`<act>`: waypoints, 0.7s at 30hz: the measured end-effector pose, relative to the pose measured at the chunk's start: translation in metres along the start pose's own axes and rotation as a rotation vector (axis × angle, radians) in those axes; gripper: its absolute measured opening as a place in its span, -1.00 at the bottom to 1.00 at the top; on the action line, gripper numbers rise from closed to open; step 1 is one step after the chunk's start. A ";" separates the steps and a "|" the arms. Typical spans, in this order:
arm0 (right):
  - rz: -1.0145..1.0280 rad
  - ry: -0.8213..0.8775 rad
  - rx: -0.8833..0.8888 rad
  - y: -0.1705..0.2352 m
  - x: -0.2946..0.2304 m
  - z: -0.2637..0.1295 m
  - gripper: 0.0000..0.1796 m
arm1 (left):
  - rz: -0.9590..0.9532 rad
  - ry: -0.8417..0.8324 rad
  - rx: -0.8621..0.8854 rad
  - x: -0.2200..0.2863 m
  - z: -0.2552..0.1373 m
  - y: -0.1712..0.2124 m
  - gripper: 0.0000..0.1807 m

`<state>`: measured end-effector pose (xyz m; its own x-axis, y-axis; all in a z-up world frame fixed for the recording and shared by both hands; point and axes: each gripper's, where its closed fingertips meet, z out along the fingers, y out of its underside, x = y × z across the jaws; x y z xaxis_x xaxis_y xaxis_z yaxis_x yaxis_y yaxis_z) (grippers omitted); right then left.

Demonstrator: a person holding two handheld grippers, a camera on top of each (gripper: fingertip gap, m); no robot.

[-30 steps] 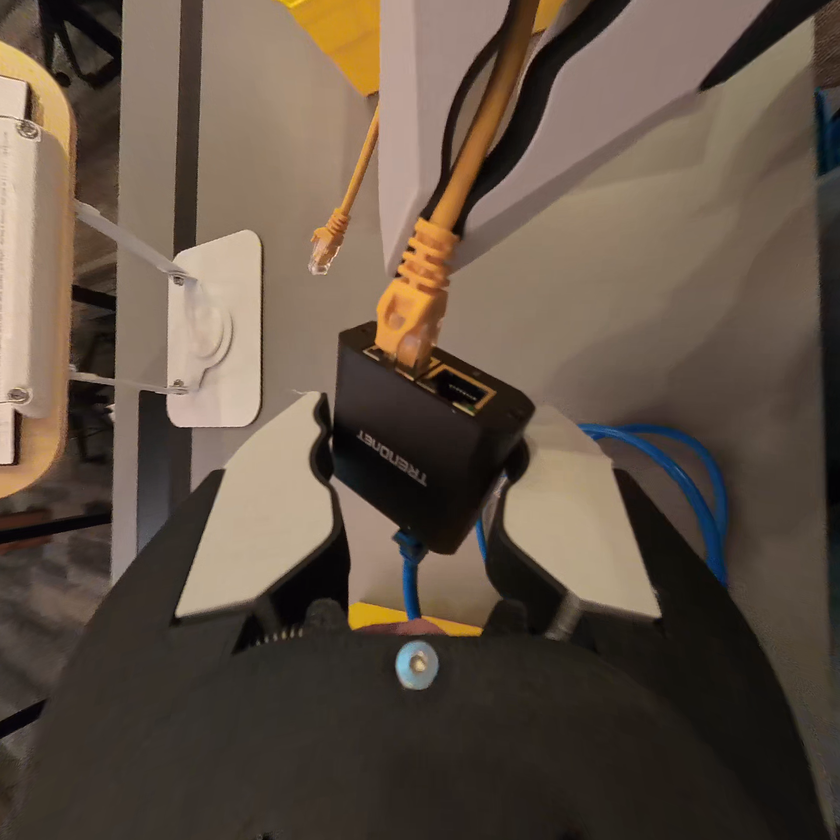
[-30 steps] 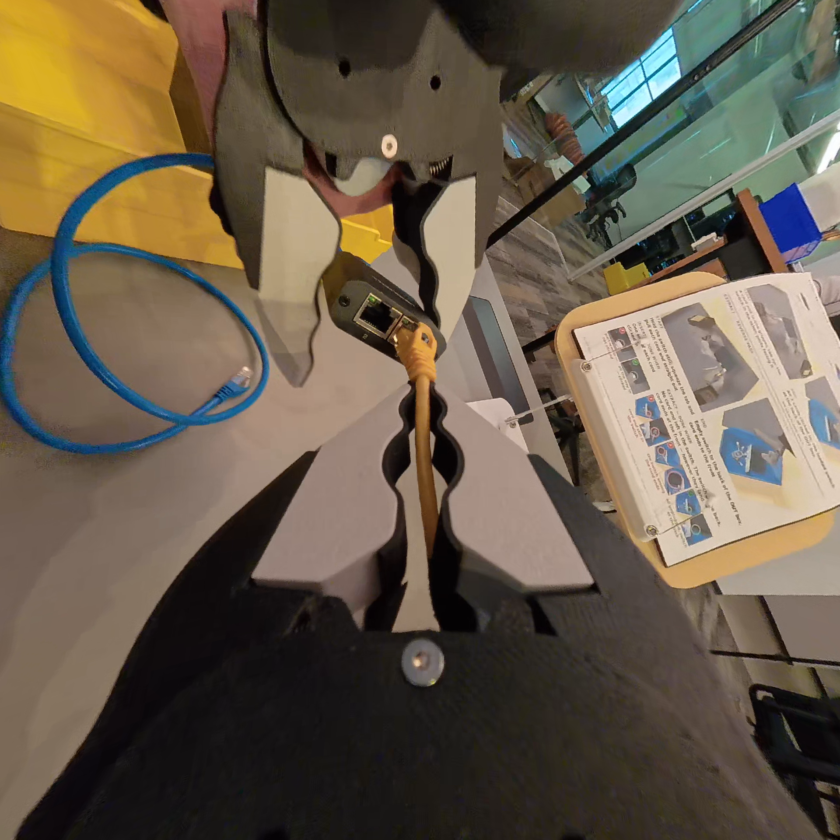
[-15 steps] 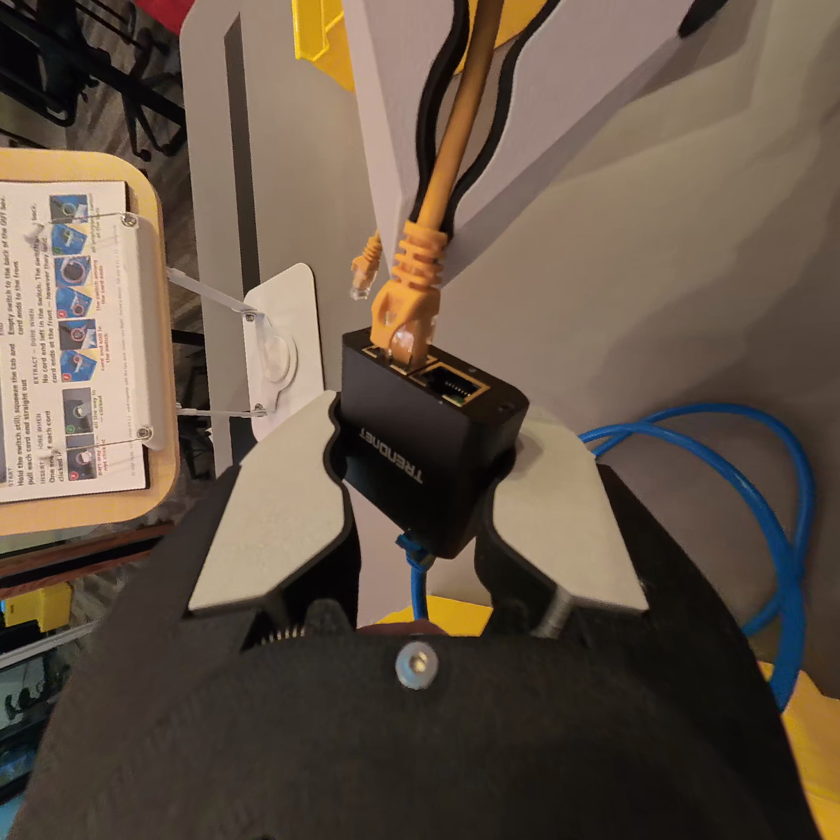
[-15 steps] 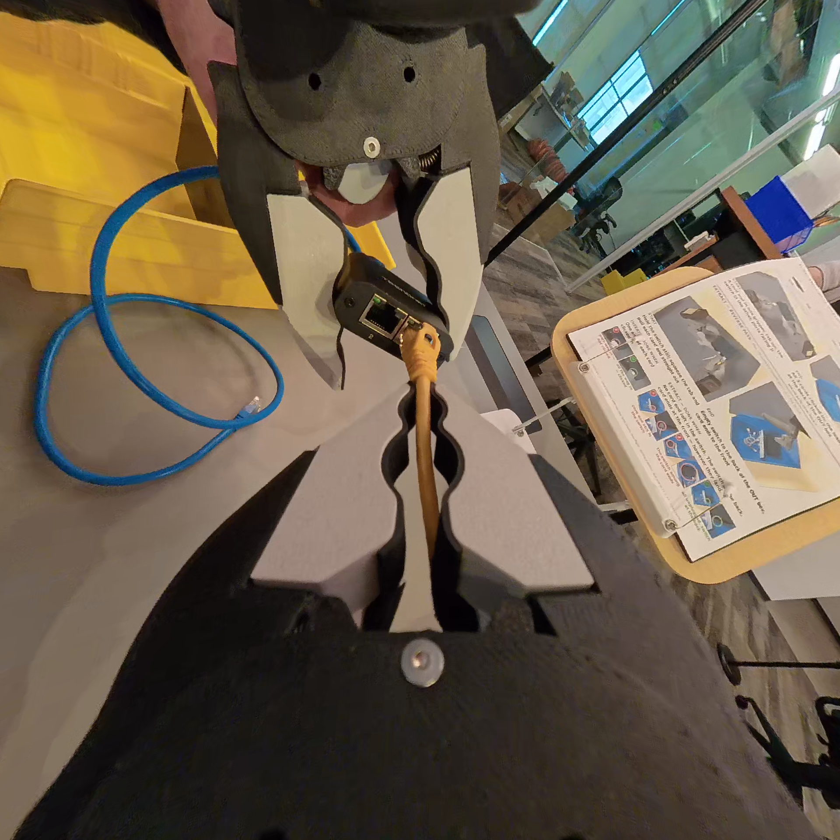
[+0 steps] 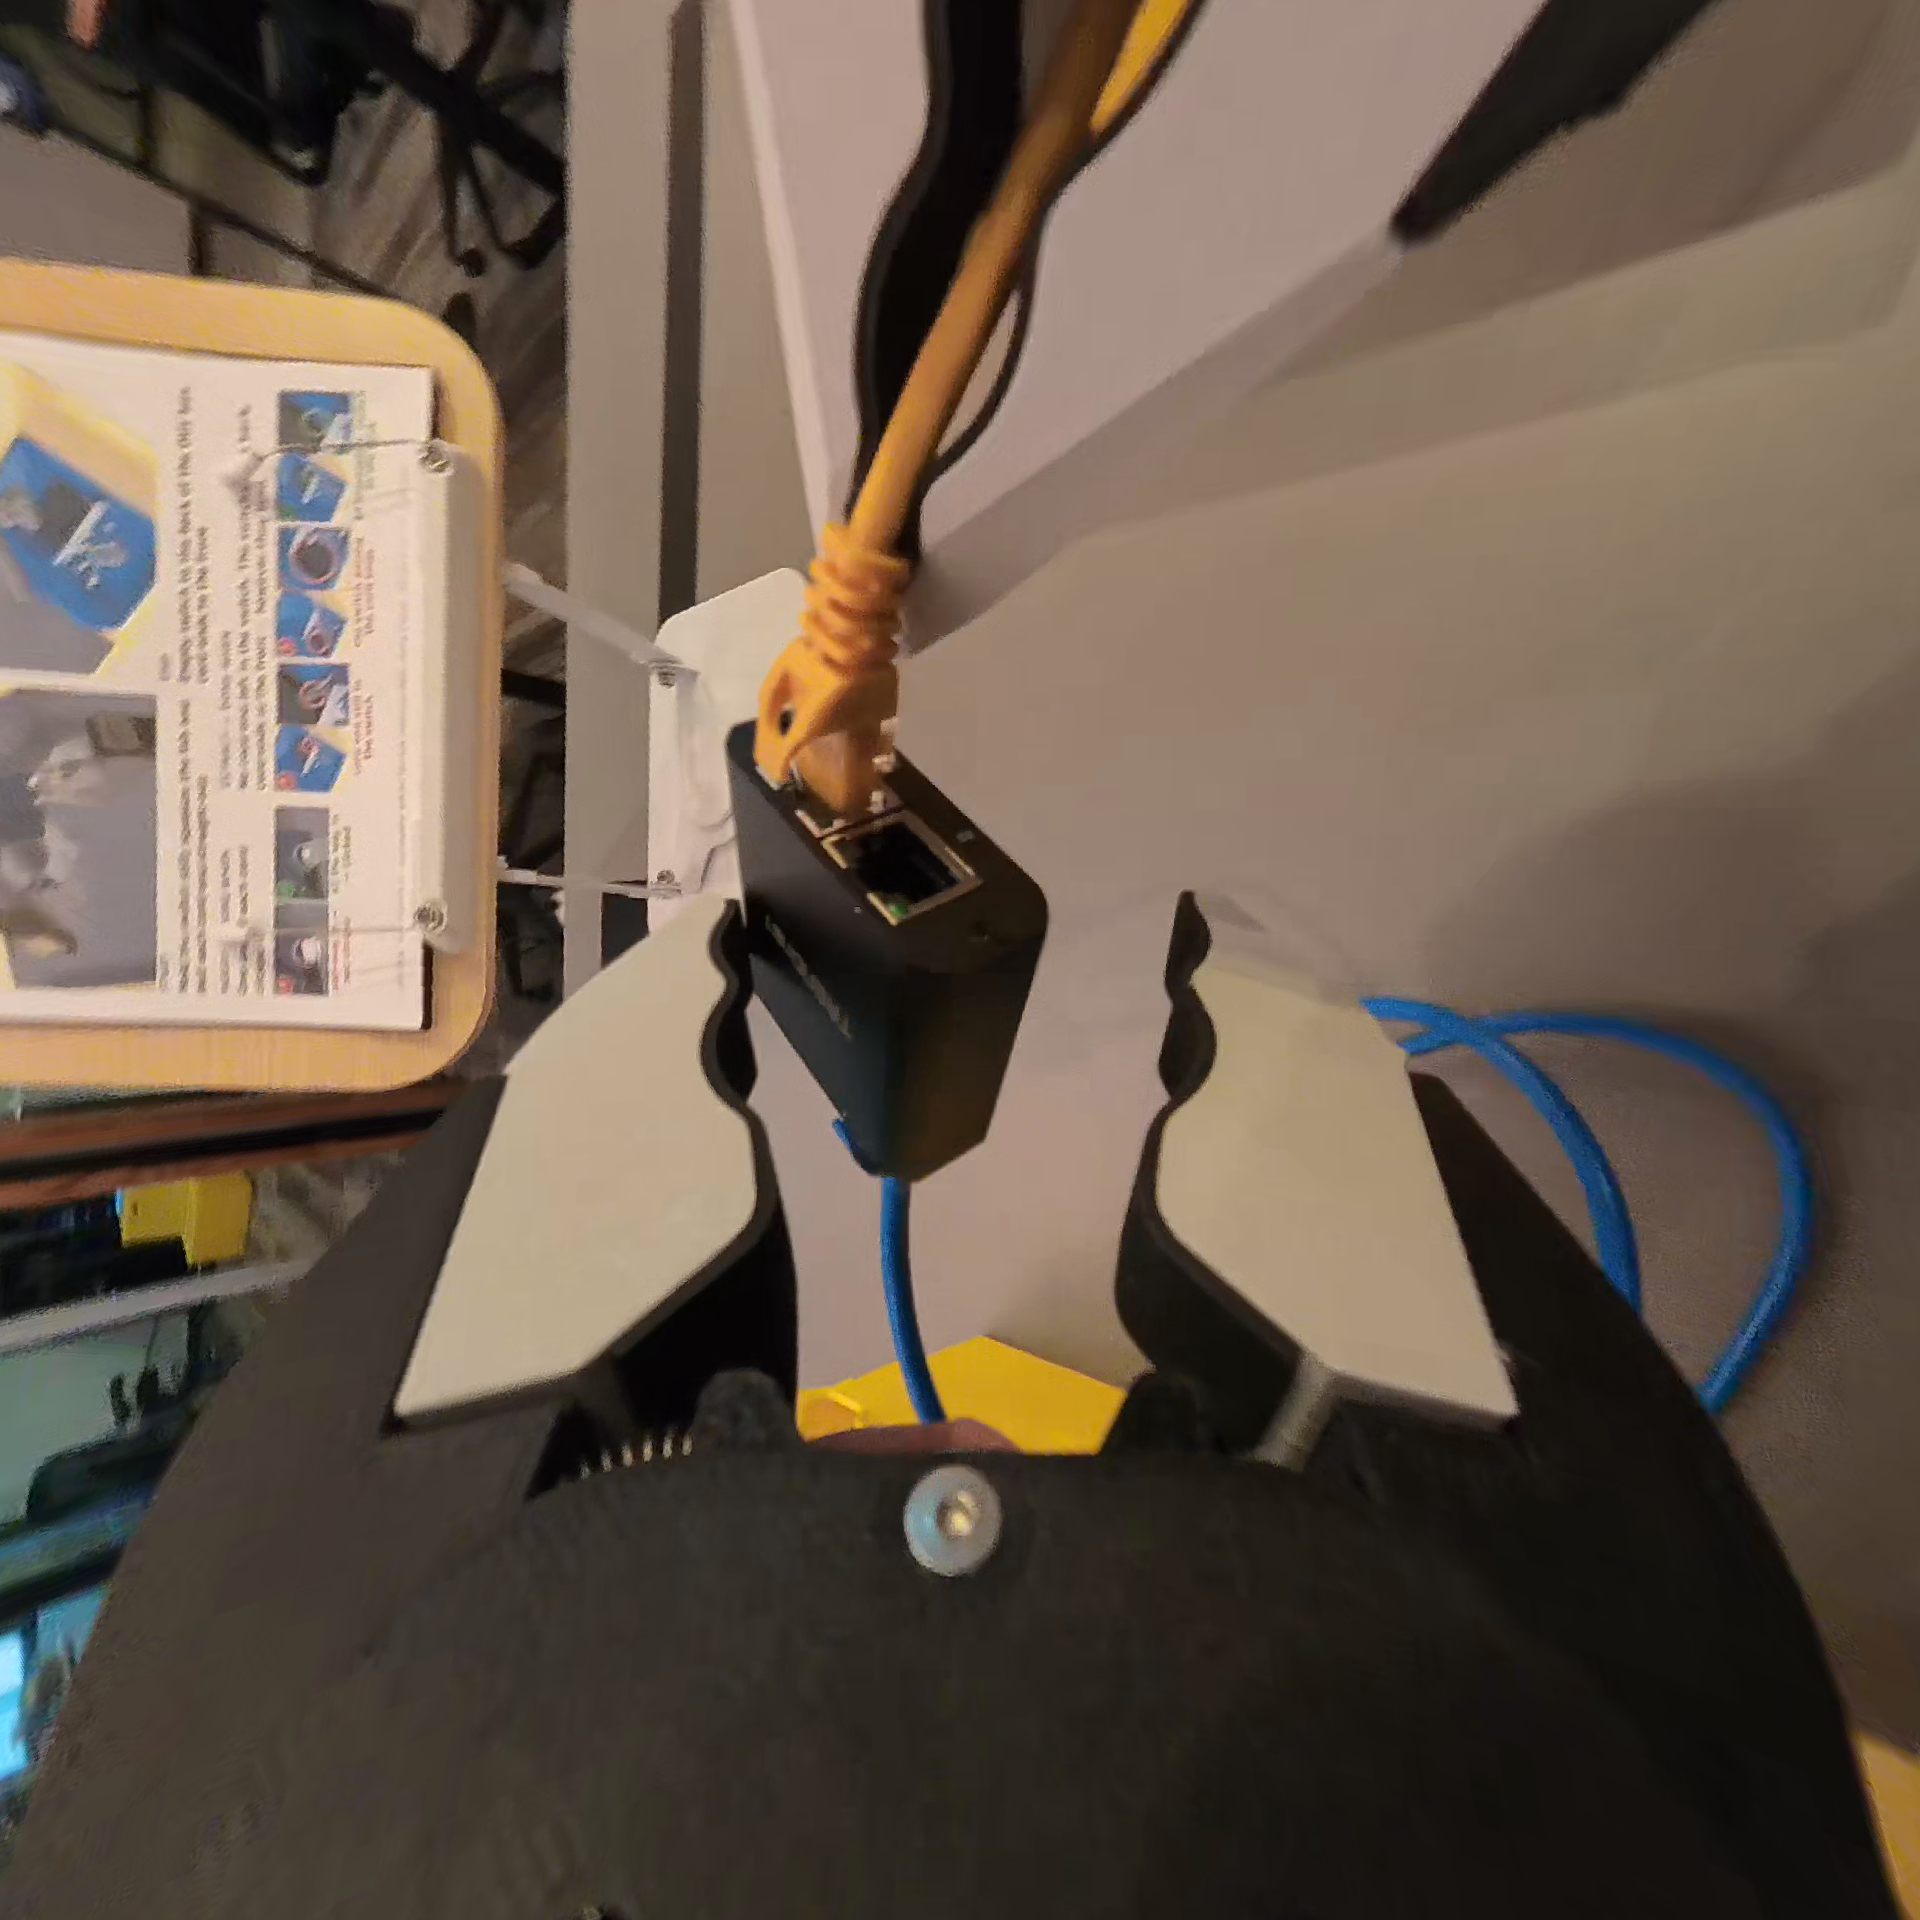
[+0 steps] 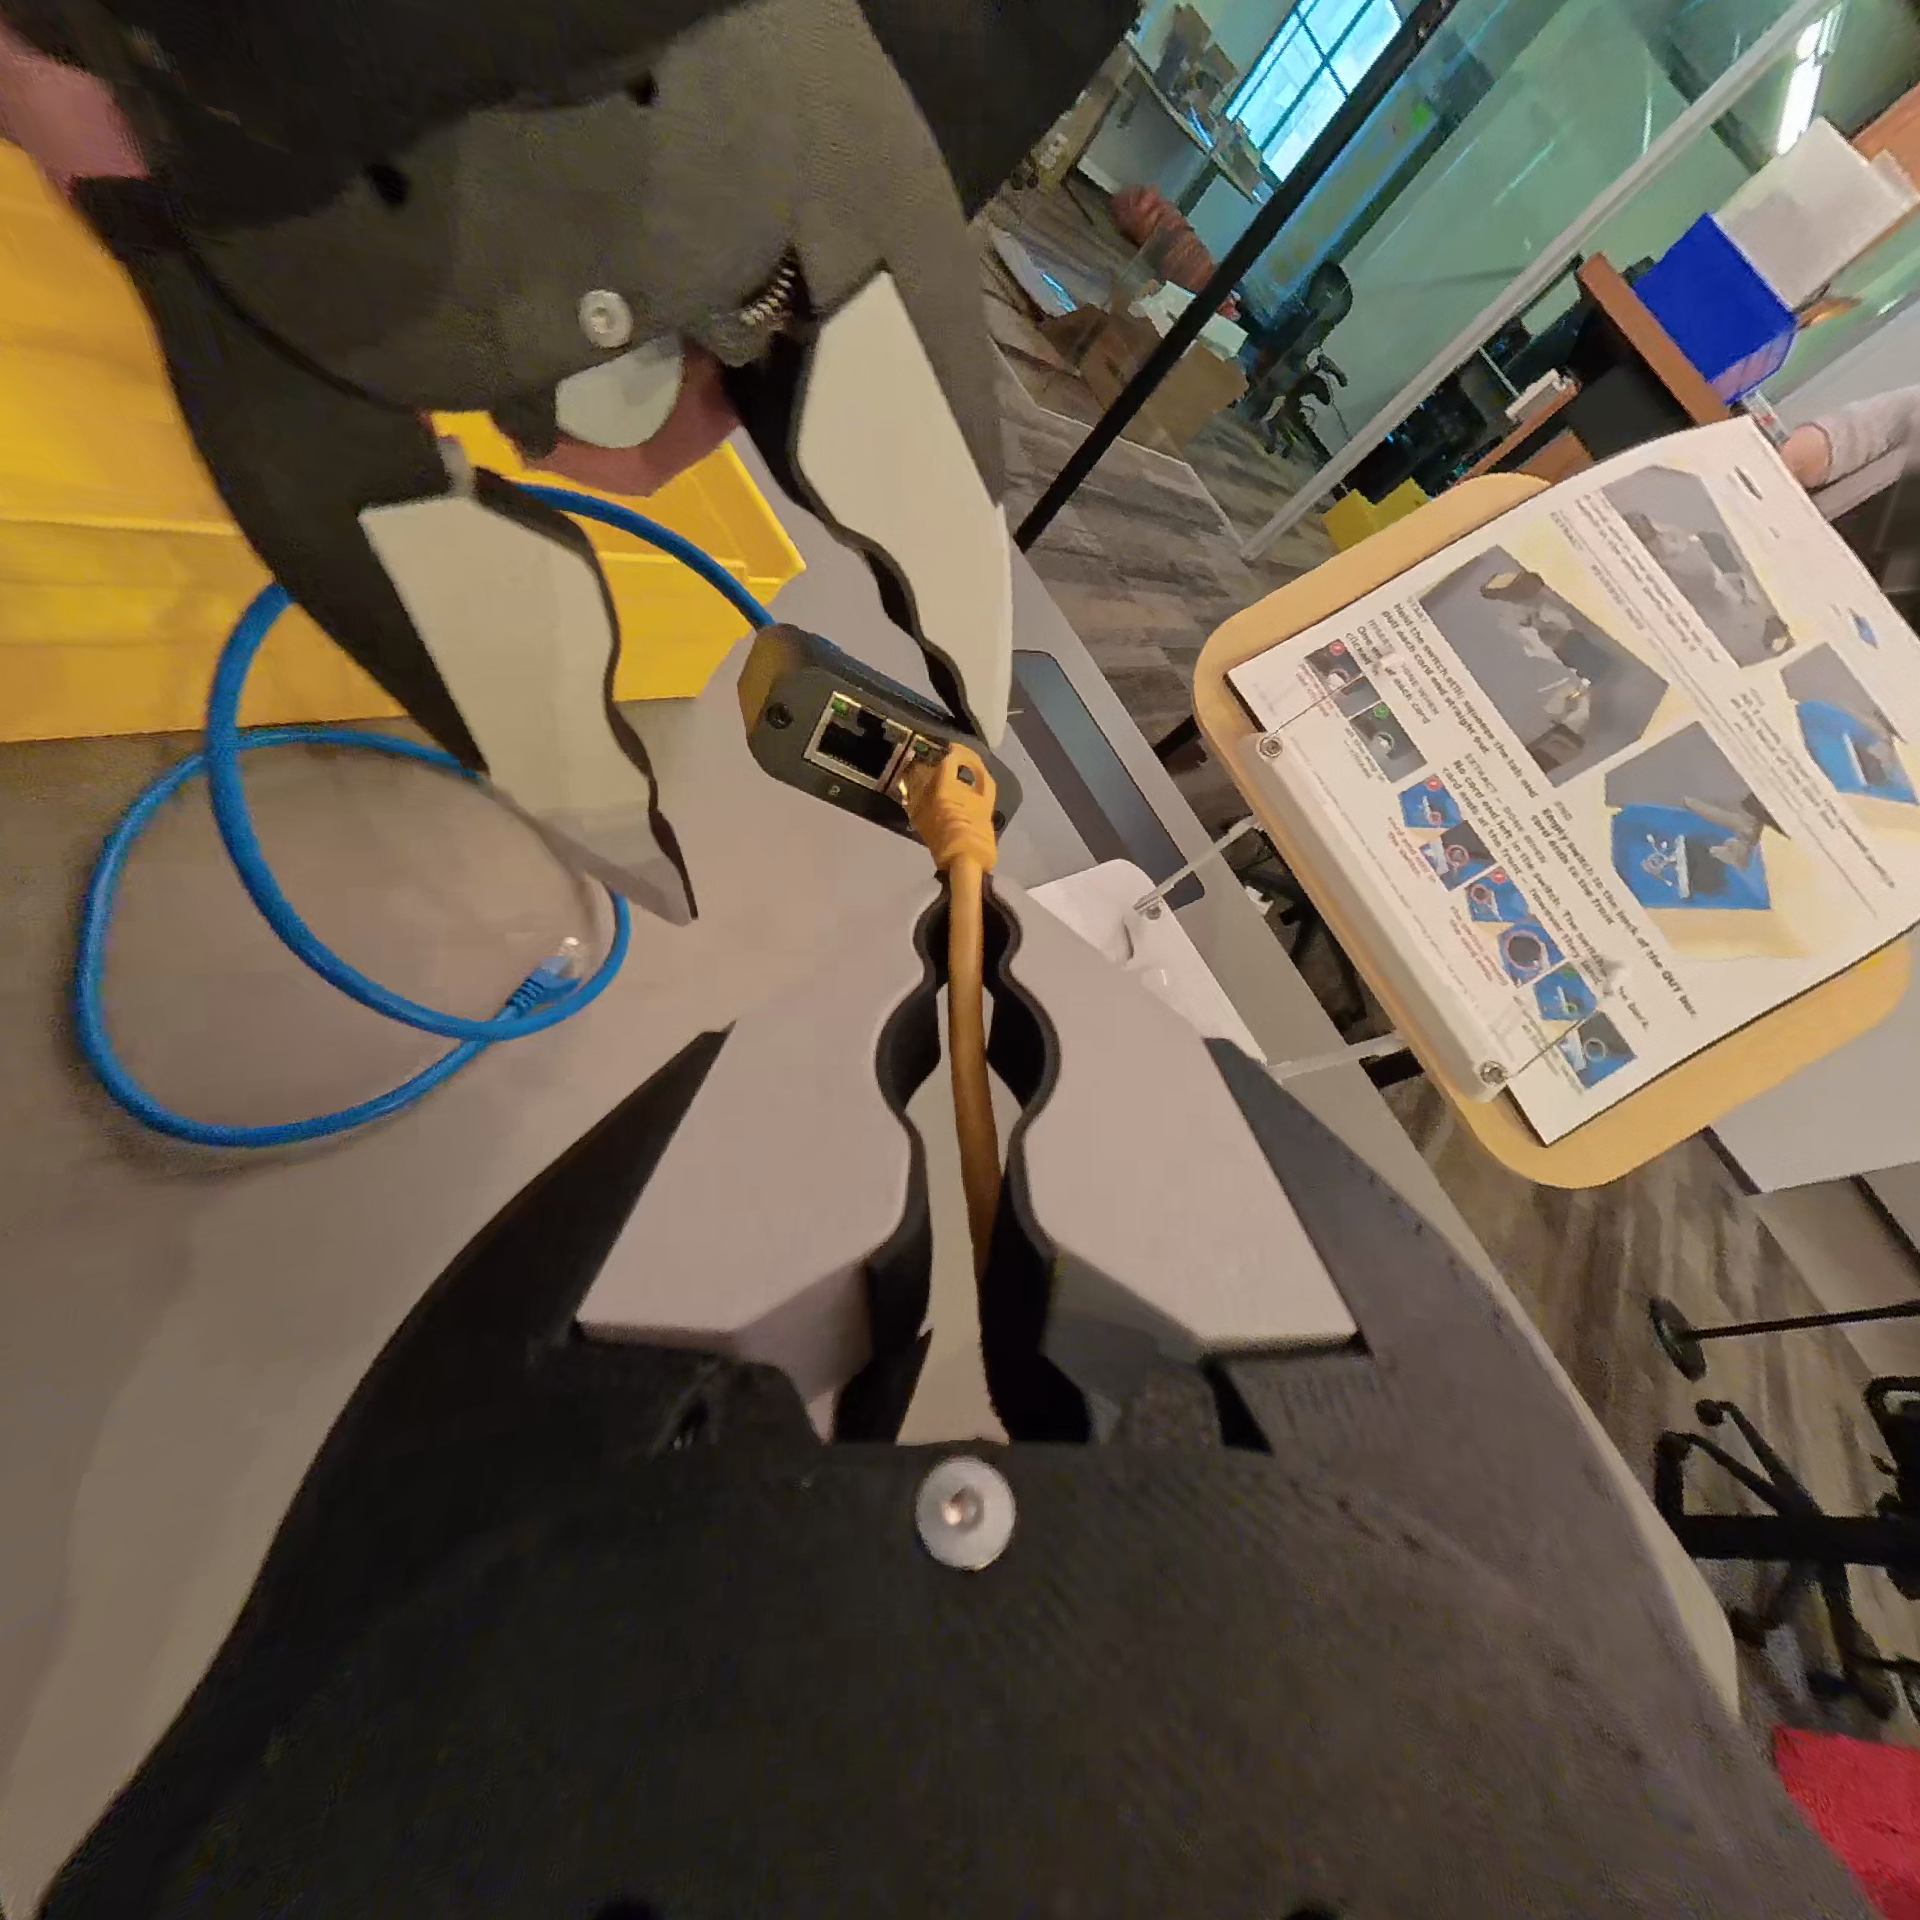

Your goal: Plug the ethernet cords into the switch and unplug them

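The black switch (image 5: pixel 894 966) sits between the fingers of my open left gripper (image 5: pixel 956 914). It touches the left finger (image 5: pixel 623 1091) and stands apart from the right finger. An orange ethernet plug (image 5: pixel 831 707) is in one front port; the port beside it is empty. A blue cord (image 5: pixel 904 1278) runs from the switch's back. My right gripper (image 6: pixel 966 914) is shut on the orange cord (image 6: pixel 971 1039) just behind the plug. In the right wrist view the switch (image 6: pixel 821 717) is tilted, with the left gripper (image 6: pixel 821 821) open around it.
The blue cord loops on the grey table (image 6: pixel 312 1247), its loose plug (image 6: pixel 540 982) lying free. A yellow bin (image 6: pixel 104 571) stands behind. An instruction sheet on a wooden board (image 6: pixel 1558 831) stands past the table edge, on a white mount (image 5: pixel 707 644). Left tips to right tips: about 5 centimeters.
My left gripper has opened and let go of the switch, which it held shut before. The right gripper stays shut on the orange cord, still plugged in.
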<state>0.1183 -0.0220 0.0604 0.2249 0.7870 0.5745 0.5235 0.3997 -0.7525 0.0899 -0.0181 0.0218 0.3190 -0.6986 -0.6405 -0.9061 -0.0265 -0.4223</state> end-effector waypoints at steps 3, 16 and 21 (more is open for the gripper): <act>-0.018 0.013 -0.004 -0.002 -0.004 0.000 -1.00 | -0.035 -0.121 -0.037 -0.006 0.003 0.003 -0.26; 0.103 -0.112 0.123 -0.031 -0.020 -0.019 -1.00 | 0.069 -0.235 0.117 -0.022 -0.016 -0.010 -0.71; 0.157 -0.136 0.139 -0.032 -0.021 -0.018 -1.00 | 0.126 -0.268 0.134 -0.024 -0.019 -0.018 -0.58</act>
<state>0.1112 -0.0603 0.0782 0.1767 0.8968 0.4055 0.3706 0.3211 -0.8715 0.0936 -0.0139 0.0570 0.2849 -0.4764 -0.8318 -0.9041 0.1546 -0.3983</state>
